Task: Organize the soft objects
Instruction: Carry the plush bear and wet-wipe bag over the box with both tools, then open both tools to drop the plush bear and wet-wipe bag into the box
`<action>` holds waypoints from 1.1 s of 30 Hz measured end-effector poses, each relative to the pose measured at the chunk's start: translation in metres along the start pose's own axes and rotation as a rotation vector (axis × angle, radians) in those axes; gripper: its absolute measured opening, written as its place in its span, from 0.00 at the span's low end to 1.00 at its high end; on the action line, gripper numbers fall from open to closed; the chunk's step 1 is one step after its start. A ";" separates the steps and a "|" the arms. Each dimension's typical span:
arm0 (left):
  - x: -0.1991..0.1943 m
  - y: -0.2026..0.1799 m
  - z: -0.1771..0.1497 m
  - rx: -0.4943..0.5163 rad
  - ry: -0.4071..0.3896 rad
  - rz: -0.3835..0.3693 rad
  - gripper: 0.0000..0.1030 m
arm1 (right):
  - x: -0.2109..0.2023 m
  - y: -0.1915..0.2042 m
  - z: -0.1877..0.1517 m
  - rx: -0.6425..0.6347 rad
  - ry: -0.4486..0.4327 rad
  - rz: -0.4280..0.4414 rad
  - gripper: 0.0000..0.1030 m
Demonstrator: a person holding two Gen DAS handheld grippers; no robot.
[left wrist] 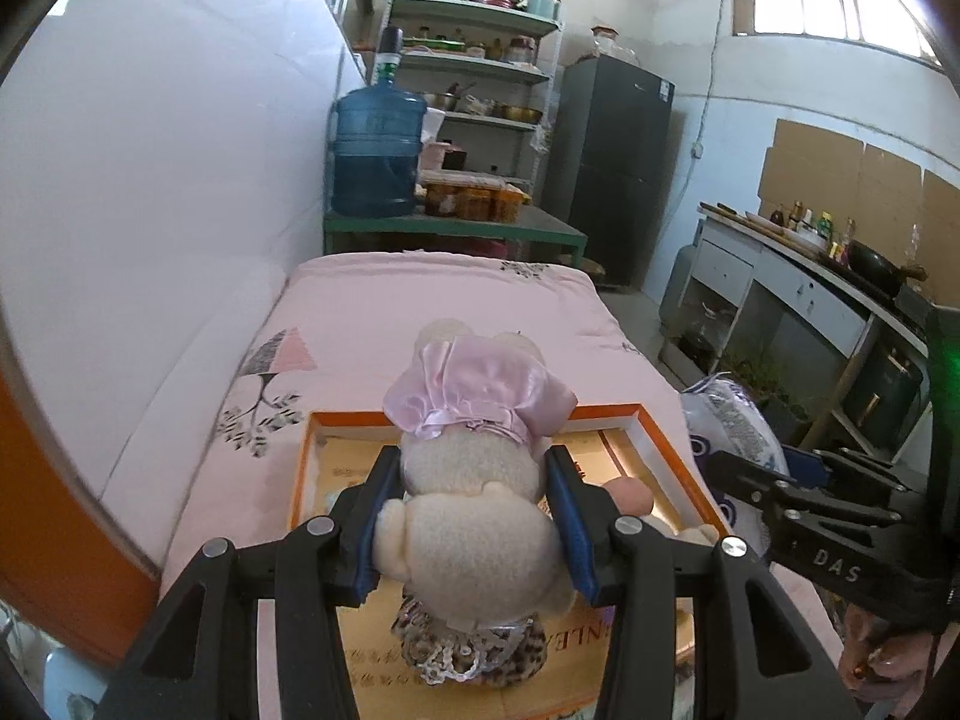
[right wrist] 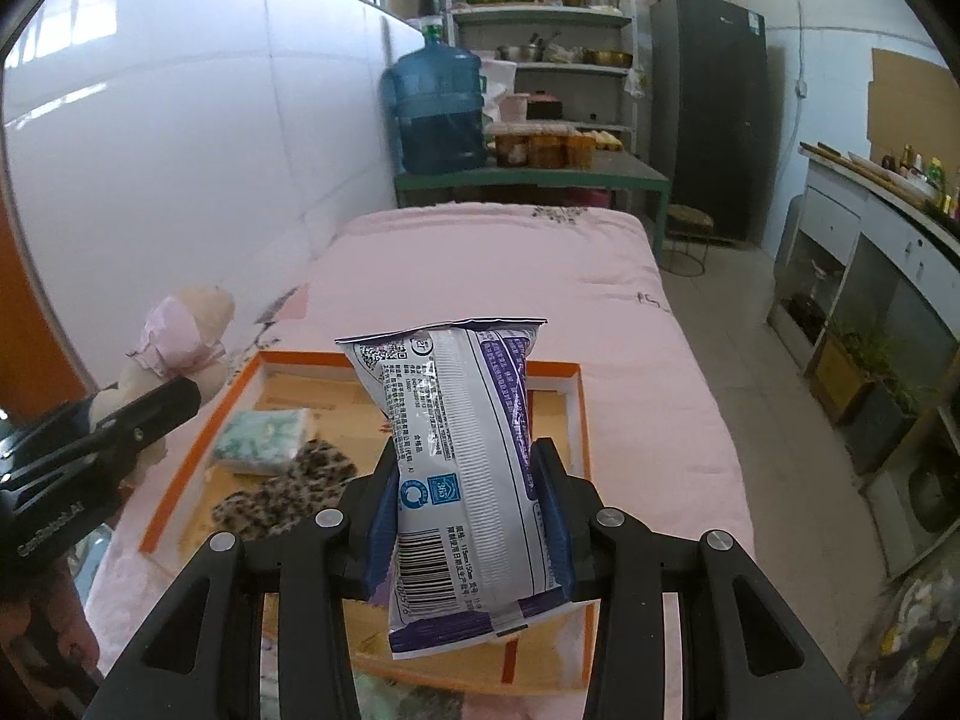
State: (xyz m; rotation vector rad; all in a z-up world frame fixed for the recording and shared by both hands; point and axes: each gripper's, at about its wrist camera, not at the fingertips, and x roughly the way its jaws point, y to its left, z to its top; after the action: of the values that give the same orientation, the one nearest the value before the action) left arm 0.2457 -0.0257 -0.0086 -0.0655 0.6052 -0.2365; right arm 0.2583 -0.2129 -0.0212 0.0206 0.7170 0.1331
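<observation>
My left gripper [left wrist: 474, 516] is shut on a cream plush toy [left wrist: 474, 498] with a pink satin dress, held above the orange-rimmed box [left wrist: 654, 420]; the toy also shows in the right wrist view [right wrist: 180, 336]. My right gripper [right wrist: 471, 516] is shut on a white and purple soft plastic pack [right wrist: 462, 456], held upright above the same box [right wrist: 576, 420]. Inside the box lie a green patterned tissue pack [right wrist: 264, 432] and a leopard-print soft item [right wrist: 282, 498], which also shows under the toy in the left wrist view [left wrist: 474, 654].
The box sits on a pink bedspread [right wrist: 498, 276]. A white wall [right wrist: 180, 150] runs along the left. Beyond the bed stand a green table [right wrist: 528, 180] with a blue water jug [right wrist: 438, 108], shelves, a dark fridge [right wrist: 708, 108], and a counter at right.
</observation>
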 end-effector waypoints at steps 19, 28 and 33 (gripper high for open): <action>0.085 -0.006 -0.012 0.032 0.163 -0.002 0.47 | 0.081 -0.026 0.002 0.028 0.134 -0.028 0.41; 0.099 -0.007 -0.019 0.039 0.198 -0.002 0.47 | 0.095 -0.033 0.001 0.041 0.150 -0.034 0.41; 0.104 -0.007 -0.023 0.041 0.213 0.001 0.47 | 0.098 -0.030 0.003 0.032 0.151 -0.039 0.41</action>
State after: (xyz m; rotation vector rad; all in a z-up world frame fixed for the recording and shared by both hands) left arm 0.3141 -0.0576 -0.0848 -0.0006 0.8117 -0.2568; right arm 0.3368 -0.2297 -0.0852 0.0277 0.8703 0.0860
